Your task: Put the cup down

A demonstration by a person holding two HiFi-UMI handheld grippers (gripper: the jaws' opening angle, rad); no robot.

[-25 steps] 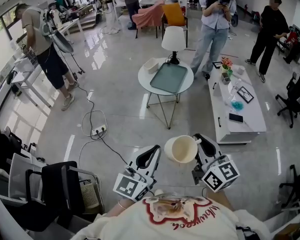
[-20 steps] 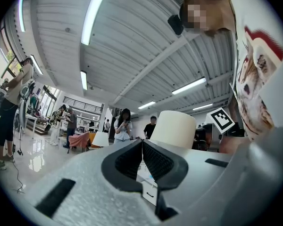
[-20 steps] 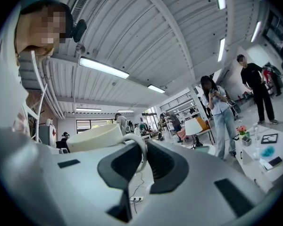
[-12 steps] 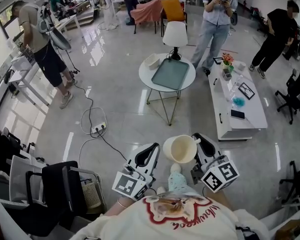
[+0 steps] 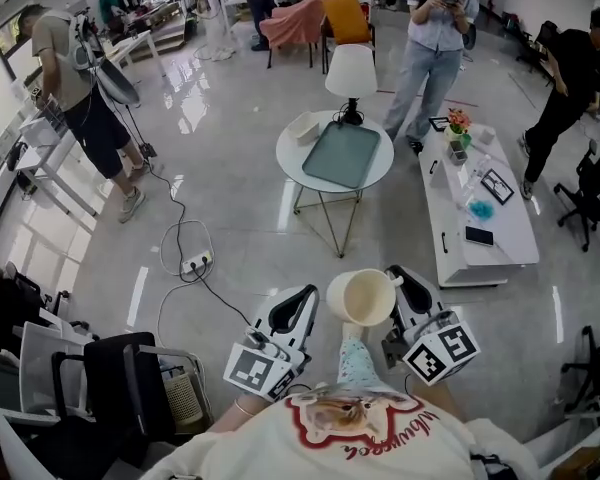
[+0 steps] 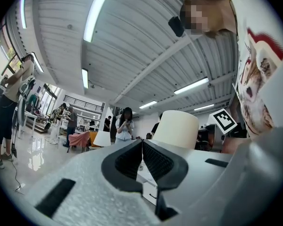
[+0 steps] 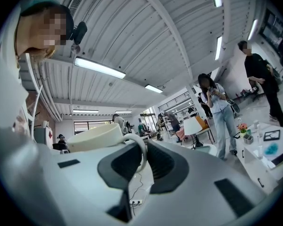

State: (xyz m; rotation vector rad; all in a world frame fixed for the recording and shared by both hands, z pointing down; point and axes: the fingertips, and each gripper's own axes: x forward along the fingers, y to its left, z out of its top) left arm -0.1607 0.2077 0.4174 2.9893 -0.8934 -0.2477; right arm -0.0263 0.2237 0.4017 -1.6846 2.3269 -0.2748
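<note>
Between the right gripper's [image 7: 142,160] jaws sits the handle of the cream cup [image 7: 95,138], clamped, with the cup held in the air at lower centre of the head view. Left gripper [image 6: 142,160] jaws are pressed together, empty, just left of the cup. Round table [image 5: 288,158] stands higher in frame, well apart.

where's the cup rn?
Head view, low centre: the cup is up in the air, its handle clamped in the right gripper. The shut left gripper is just to its left, and the round table is farther ahead.
</note>
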